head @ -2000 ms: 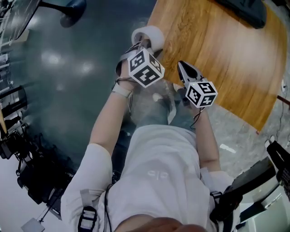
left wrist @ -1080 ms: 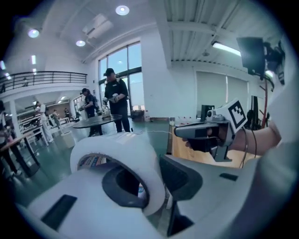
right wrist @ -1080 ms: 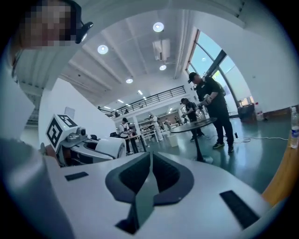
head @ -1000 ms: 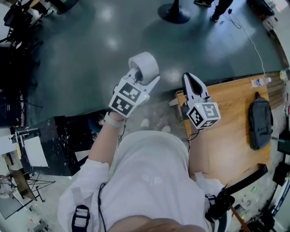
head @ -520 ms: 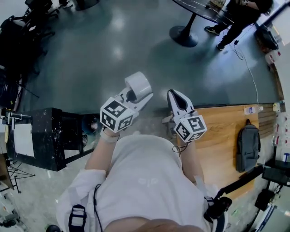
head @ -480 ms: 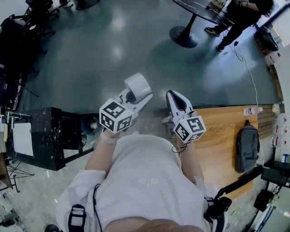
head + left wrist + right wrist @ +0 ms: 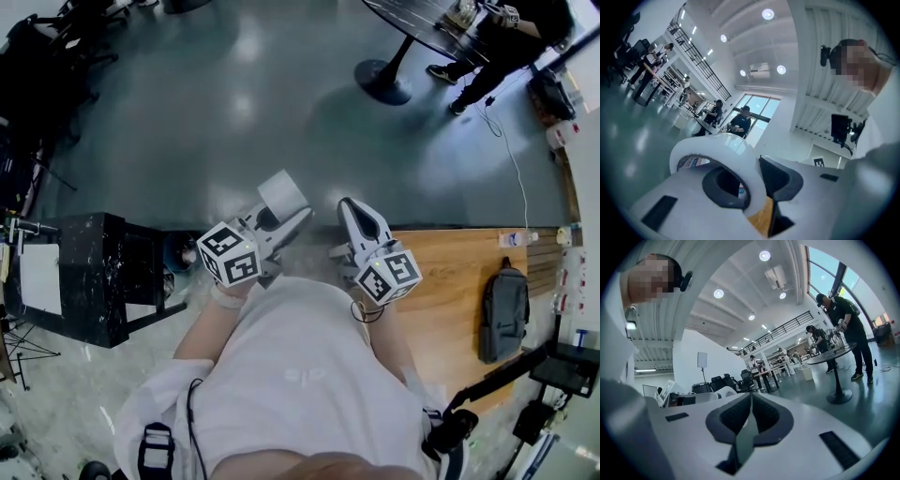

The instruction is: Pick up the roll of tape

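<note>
A white roll of tape (image 7: 282, 195) is held in the air over the dark floor, in front of the person's body. My left gripper (image 7: 278, 217) is shut on it: in the left gripper view one jaw passes through the roll's core and the other presses its outer wall (image 7: 724, 161). The right gripper (image 7: 351, 208) sits just to the right of the roll, level, with its jaws together and nothing between them (image 7: 751, 398).
A wooden table (image 7: 450, 300) with a dark bag (image 7: 504, 314) lies to the right. A black cabinet (image 7: 89, 272) stands to the left. A round pedestal table (image 7: 412, 33) with a person beside it is far ahead, across the grey floor (image 7: 187, 122).
The view has swung away from the wooden table toward the open floor. Both grippers travelled together, the left one rolling while keeping the tape roll.
</note>
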